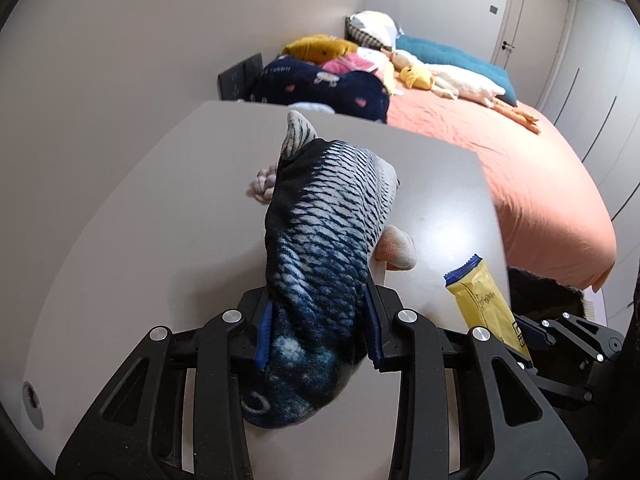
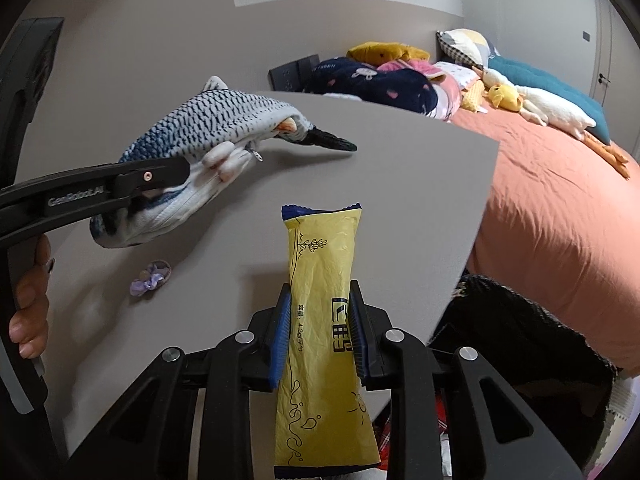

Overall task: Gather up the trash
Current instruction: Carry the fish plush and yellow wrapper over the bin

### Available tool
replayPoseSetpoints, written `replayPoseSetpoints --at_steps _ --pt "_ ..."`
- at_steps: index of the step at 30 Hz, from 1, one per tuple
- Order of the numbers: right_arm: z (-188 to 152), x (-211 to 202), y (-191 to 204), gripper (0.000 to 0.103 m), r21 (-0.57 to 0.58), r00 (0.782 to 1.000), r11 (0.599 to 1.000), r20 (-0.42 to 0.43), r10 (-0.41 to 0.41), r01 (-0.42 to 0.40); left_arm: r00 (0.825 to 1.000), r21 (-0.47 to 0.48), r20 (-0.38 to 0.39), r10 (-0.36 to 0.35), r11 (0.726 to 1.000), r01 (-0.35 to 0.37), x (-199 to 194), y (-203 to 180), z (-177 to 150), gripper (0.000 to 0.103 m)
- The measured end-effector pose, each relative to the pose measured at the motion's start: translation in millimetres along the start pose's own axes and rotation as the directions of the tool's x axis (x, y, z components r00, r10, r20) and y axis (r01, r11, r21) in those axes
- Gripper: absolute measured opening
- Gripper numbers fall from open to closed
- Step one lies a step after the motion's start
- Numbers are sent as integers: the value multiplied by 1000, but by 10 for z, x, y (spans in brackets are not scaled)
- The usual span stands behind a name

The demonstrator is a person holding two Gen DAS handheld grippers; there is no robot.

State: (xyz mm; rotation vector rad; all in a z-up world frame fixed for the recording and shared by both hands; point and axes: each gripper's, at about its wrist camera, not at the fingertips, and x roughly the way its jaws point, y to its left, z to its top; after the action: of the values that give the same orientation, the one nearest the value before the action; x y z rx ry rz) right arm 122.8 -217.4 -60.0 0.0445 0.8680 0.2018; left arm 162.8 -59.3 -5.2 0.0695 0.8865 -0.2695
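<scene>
Fleecy cloth fish (image 1: 324, 240) (scale-printed); crinkled glossy plastic wrapper (image 2: 324, 304); matt table (image 2: 400, 184).

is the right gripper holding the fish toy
No, the right gripper is shut on the yellow wrapper, while the fish toy sits clamped in the left gripper.

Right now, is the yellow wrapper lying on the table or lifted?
Lifted: the right hand-held gripper is shut on the wrapper, above the table.
</scene>
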Motion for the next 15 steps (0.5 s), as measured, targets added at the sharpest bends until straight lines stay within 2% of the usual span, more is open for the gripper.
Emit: replayPoseSetpoints --at_steps 15 --pt "-132 -614 -226 28 38 996 999 84 -25 22 999 49 42 -19 999 17 -422 -491 -47 35"
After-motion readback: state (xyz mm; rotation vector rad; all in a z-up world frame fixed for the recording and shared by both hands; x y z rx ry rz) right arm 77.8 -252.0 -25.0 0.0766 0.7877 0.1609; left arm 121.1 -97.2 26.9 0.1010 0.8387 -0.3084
